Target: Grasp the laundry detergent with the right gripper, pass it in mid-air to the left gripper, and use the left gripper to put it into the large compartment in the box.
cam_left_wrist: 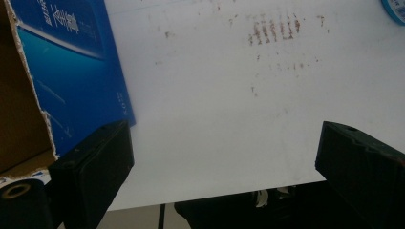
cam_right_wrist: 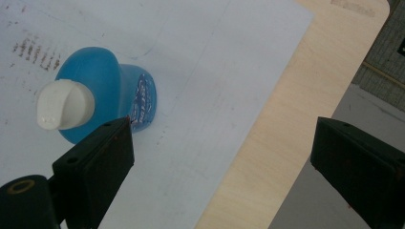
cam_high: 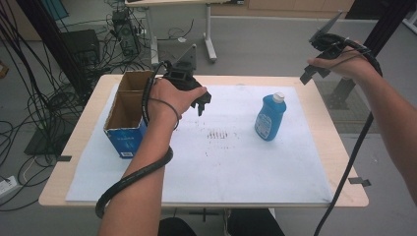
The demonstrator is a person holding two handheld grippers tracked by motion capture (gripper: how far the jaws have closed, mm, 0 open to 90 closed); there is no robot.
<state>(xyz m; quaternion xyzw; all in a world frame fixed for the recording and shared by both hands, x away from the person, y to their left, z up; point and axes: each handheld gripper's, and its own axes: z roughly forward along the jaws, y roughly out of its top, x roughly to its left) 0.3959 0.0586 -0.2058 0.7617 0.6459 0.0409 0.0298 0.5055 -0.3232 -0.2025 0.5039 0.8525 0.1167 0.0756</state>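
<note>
1. My left gripper [cam_high: 200, 104] hovers empty, jaws spread, just right of the cardboard box [cam_high: 129, 113].
2. My right gripper [cam_high: 322, 46] is also spread, empty, raised far right.
3. The blue bottle [cam_high: 270, 117] stands upright mid-right on the white sheet [cam_high: 236, 167], below and left of my right gripper (the nearer one).

Blue bottle [cam_left_wrist: 395, 9]: just a sliver at the top right corner of left gripper view, far above the right-hand jaw, rest cut off by the edge. In right gripper view the bottle's label [cam_right_wrist: 143, 102] is partly behind the left-hand jaw, print too small to read. Cardboard box [cam_left_wrist: 57, 81], up-left of the left gripper's jaws, is cropped by top and left edges; its blue-side lettering is blurred. High view: left gripper [cam_high: 200, 103] mostly covered by the hand, jaws barely visible
</note>
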